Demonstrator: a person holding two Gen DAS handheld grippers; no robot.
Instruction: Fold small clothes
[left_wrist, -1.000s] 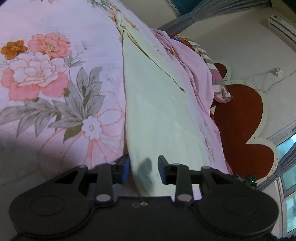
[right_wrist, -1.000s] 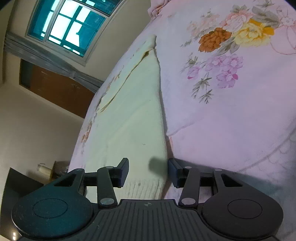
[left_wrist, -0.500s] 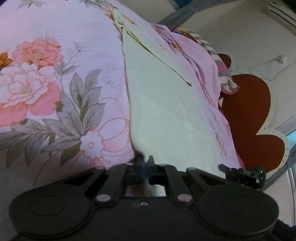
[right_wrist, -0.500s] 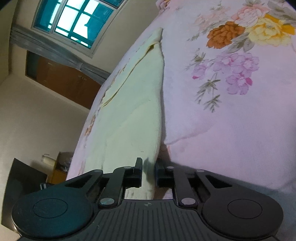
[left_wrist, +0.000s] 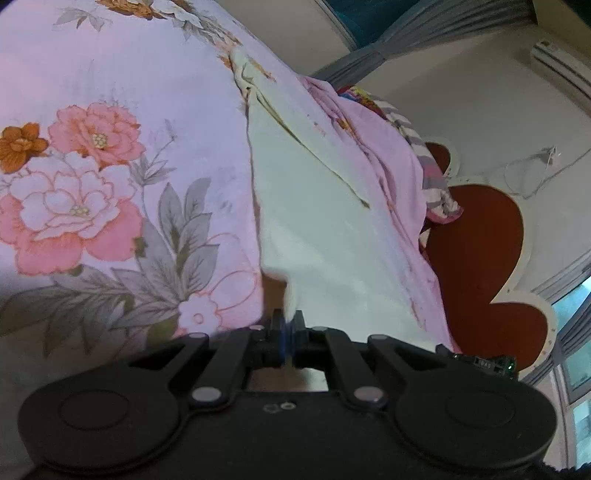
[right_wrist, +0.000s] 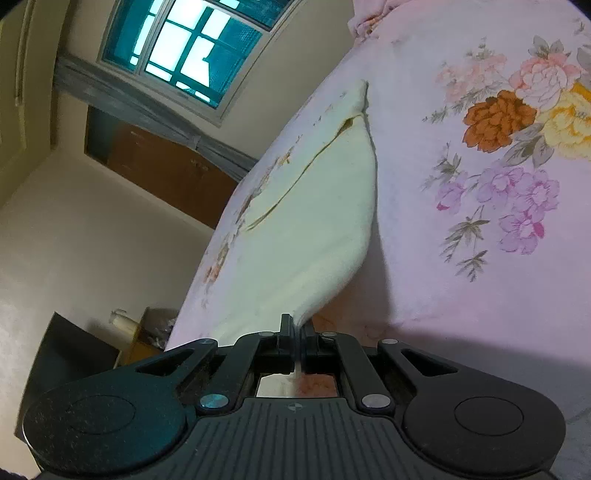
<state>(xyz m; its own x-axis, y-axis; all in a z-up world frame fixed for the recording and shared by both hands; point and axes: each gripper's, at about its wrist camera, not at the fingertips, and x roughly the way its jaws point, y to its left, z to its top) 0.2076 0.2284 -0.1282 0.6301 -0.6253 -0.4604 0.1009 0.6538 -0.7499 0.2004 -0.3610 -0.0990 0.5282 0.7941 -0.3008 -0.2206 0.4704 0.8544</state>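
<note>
Your left gripper (left_wrist: 287, 325) and right gripper (right_wrist: 297, 334), each at 6 o'clock, are clamped on opposite corners of the cloth (left_wrist: 325, 229) lying on the bedspread (left_wrist: 110, 147), ready for folding.

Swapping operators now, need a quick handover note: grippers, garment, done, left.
Left gripper: shut on the near edge of the pale yellow garment.
Right gripper: shut on the same garment, at its near corner.
Garment: spread lengthwise on the floral bedsheet, near end lifted off it, far end lying flat.
Done: both near corners gripped.
Left: probably carry the near end over toward the far end, lay it down, release, then finish folding.
</note>
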